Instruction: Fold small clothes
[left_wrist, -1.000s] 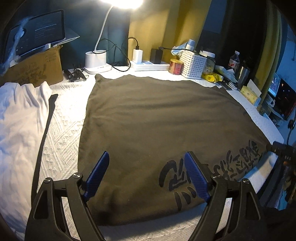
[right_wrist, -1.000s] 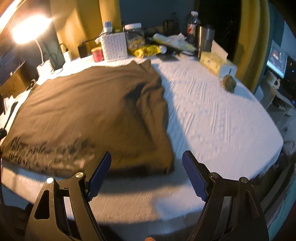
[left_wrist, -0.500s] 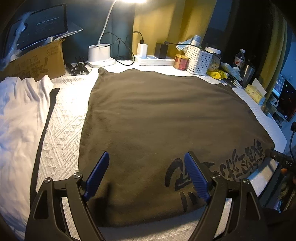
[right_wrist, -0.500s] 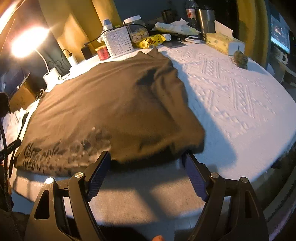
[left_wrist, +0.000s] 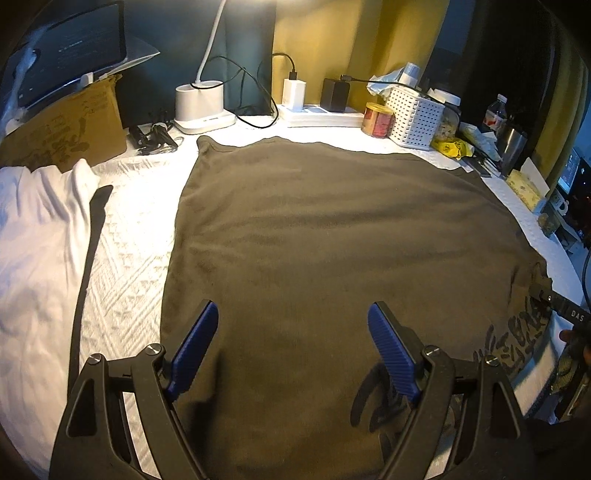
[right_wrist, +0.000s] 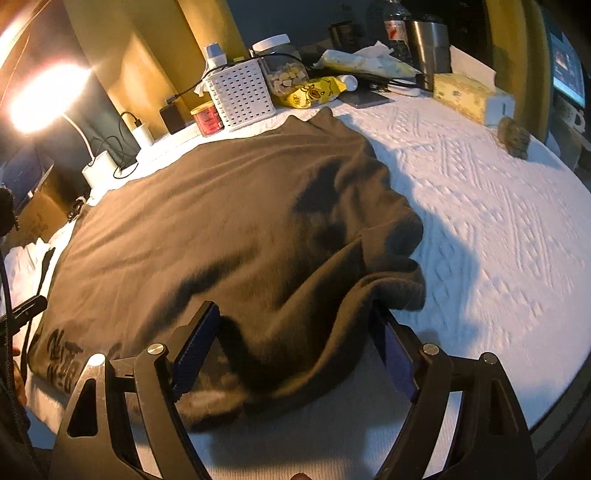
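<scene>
A dark olive garment (left_wrist: 332, 236) with black printed lettering lies spread on the white textured table cover (left_wrist: 125, 251). My left gripper (left_wrist: 291, 347) is open, low over the garment's near left part, holding nothing. In the right wrist view the garment (right_wrist: 229, 229) has a rumpled, raised fold at its near right corner. My right gripper (right_wrist: 295, 343) is open, and that raised corner lies between its blue fingers (right_wrist: 195, 343). The right finger is partly hidden by the cloth.
A white garment (left_wrist: 40, 240) lies at the left. Along the back edge stand a cardboard box (left_wrist: 62, 129), a lamp base (left_wrist: 201, 107), chargers, a red tin (left_wrist: 376, 120), a white basket (left_wrist: 415, 118). A tissue box (right_wrist: 469, 96) and a small dark lump (right_wrist: 513, 136) lie at the right.
Both grippers moved forward and lower over the garment. The right gripper's open fingers now straddle the near right corner, which has bunched up.
</scene>
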